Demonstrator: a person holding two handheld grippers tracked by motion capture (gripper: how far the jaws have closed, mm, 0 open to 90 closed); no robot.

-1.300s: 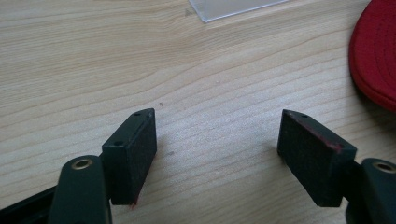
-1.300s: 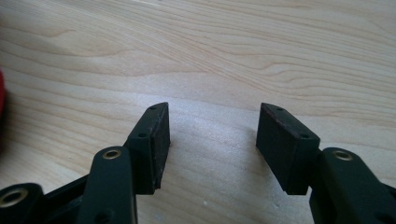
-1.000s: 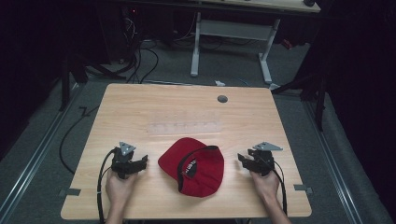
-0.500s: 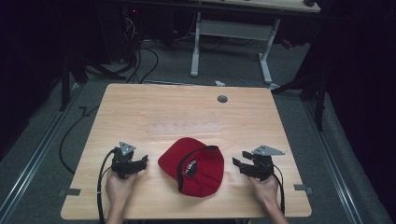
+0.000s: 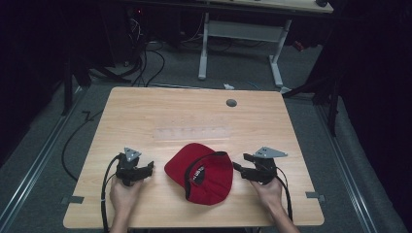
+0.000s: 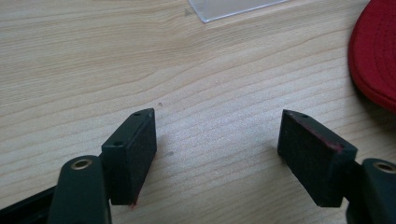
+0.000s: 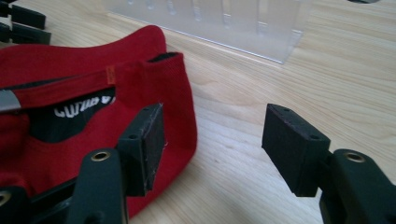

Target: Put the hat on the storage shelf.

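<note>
Sitting here: red cap (image 5: 201, 172) between my two claws, upside down near my edge of the table (image 5: 145, 111), lining and label facing up.

Cap position: middle of the near half, left gripper (image 5: 145, 170) off to one side, right gripper (image 5: 240, 167) just beside the cap's edge on the other. My guess is it's flipped so the band and back opening are easy to get at.

Left claw: spread wide, nothing between the jaws, just bare wood. In the left gripper view the cap (image 6: 376, 60) is off at the frame's right edge, so I'm parked and waiting on that side.

Right claw: jaws have just been opening and now stand wide apart. In the right gripper view one pad (image 7: 149, 140) sits in front of the cap's fabric (image 7: 93, 116), but I see nothing pinched, only table in the gap.

Why like this: both claws flank the cap at about the same height, which looks to me like lining up for a two-sided grab.

Clear thing: a see-through slotted rack (image 7: 210, 23) lies beyond the cap; from above it's a faint pale patch (image 5: 192, 132).

Hard to tell: the label's white lettering is cut off by my pad, the brim is partly out of frame, and whether that pad touches the cloth I can't say.
</note>
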